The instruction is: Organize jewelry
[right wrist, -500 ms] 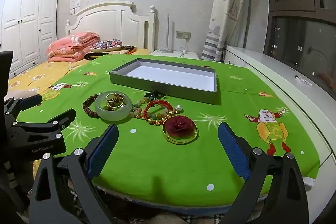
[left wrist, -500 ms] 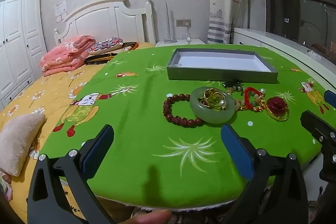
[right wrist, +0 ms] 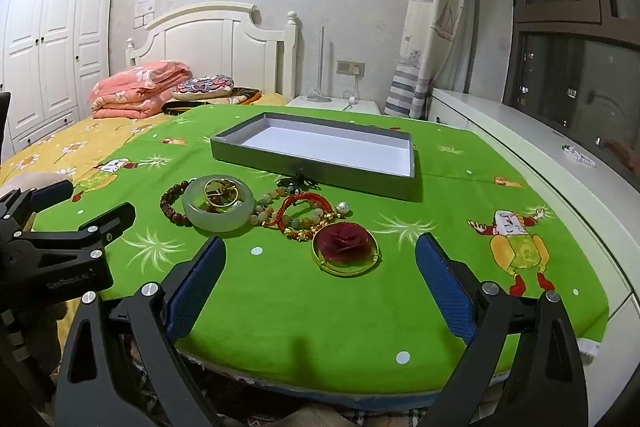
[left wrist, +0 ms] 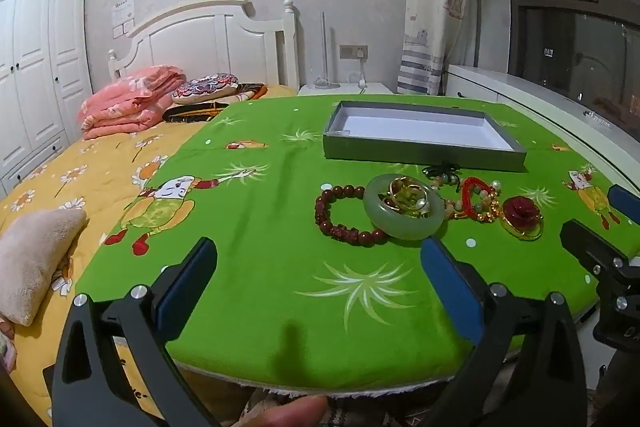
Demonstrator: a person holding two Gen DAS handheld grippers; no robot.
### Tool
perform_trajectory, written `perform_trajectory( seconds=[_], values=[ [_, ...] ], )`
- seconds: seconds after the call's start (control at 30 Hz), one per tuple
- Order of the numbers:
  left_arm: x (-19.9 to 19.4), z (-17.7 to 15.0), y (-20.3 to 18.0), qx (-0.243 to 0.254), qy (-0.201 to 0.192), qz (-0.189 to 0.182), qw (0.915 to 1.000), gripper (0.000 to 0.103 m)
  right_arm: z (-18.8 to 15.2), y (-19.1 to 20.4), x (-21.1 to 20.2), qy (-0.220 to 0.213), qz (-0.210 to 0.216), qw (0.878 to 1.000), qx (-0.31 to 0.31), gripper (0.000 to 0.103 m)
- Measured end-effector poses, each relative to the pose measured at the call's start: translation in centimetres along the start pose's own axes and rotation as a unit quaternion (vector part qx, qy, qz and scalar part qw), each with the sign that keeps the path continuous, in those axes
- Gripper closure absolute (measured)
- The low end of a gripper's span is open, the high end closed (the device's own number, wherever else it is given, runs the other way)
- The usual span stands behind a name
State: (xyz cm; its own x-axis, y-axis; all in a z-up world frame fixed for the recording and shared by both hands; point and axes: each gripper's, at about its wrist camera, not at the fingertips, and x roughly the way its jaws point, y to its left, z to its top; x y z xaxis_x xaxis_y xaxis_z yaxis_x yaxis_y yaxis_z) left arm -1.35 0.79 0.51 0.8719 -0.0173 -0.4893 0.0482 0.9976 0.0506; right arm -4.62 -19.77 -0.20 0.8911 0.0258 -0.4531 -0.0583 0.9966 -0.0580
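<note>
Since half a second ago, nothing has shifted: your left gripper [left wrist: 318, 277] and right gripper [right wrist: 320, 277] hover, jaws spread, empty; green jade bangle [left wrist: 404, 207] and shallow grey box [left wrist: 424, 141] untouched, sorting unstarted.

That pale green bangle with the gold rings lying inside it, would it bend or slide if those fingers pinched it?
The green bangle looks thick and glossy like polished stone, so probably rigid, and possibly slippery. It lies flat, so rolling seems unlikely. The gold rings sit loose inside and would likely stay behind.
</note>
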Motion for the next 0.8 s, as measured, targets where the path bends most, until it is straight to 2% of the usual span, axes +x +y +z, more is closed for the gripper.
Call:
perform_trajectory(
  seconds=[0.33,0.8],
  values=[
    [-0.1,0.2,0.3,-0.012,0.009,-0.002,0.9999,0.004,0.3,0.3,-0.1,-0.001,0.000,1.000,0.000,0.014],
    [-1.0,0.3,0.6,-0.017,-0.005,0.009,0.9998,0.004,0.8,0.5,-0.7,-0.009,0.004,1.000,-0.009,0.014]
  ],
)
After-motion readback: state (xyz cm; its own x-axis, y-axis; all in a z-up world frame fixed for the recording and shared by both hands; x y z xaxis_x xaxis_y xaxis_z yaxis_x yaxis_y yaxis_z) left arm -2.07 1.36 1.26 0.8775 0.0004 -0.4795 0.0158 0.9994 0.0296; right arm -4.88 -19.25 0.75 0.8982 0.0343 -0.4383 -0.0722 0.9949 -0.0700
